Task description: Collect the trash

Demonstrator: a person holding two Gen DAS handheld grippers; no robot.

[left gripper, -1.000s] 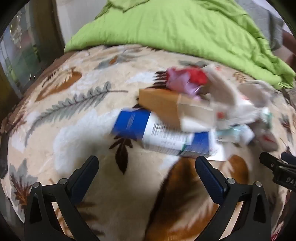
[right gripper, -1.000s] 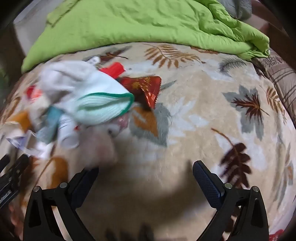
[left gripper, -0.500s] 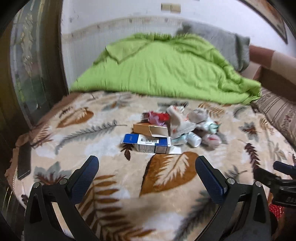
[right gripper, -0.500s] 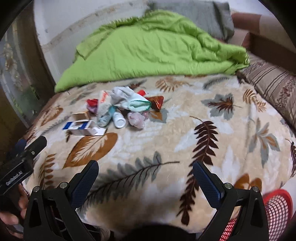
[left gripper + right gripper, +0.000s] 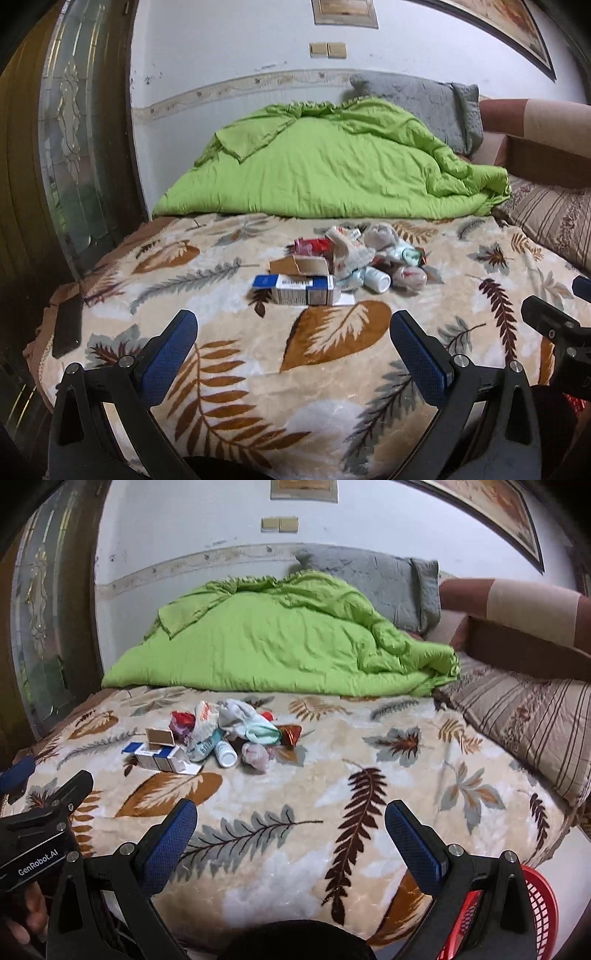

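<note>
Blue-padded left tongs (image 5: 293,345) sit nearest the lens w/ pads spread wide, nothing between them; right tongs (image 5: 291,830) likewise gape empty, both hanging over the near edge of the bed (image 5: 424,805), not touching the leaf-print blanket. Red mesh basket (image 5: 543,904) pokes out at the near right, below the bed edge, just beside the right tongs; prob. the drop spot, though that's a guess. Next out, mid-bed, is the trash pile (image 5: 347,262), well apart from both tongs. Its nearest piece is the blue-and-white carton (image 5: 295,290), lying flat w/ long axis running left-right across the left wrist view, so broadside to the left tongs and almost dead ahead of them. From the right wrist view the same pile sits far-left of centre, carton (image 5: 159,757) angled, so the right tongs would need a reach across. Judgement: left side is the better-lined for the carton; pads would close across its short width w/o much wrist turn. Right tongs are closer to the pile's right end: small white bottle (image 5: 226,755), crumpled pinkish wad (image 5: 255,755), red foil wrapper (image 5: 290,734). Behind the carton is a brown card box (image 5: 299,264), then crumpled white cloth or wrapping (image 5: 378,234) on top; items overlap, exact count can't be told. Farthest: green quilt (image 5: 332,170) heaped at the wall end, grey pillow (image 5: 417,103) behind it.
</note>
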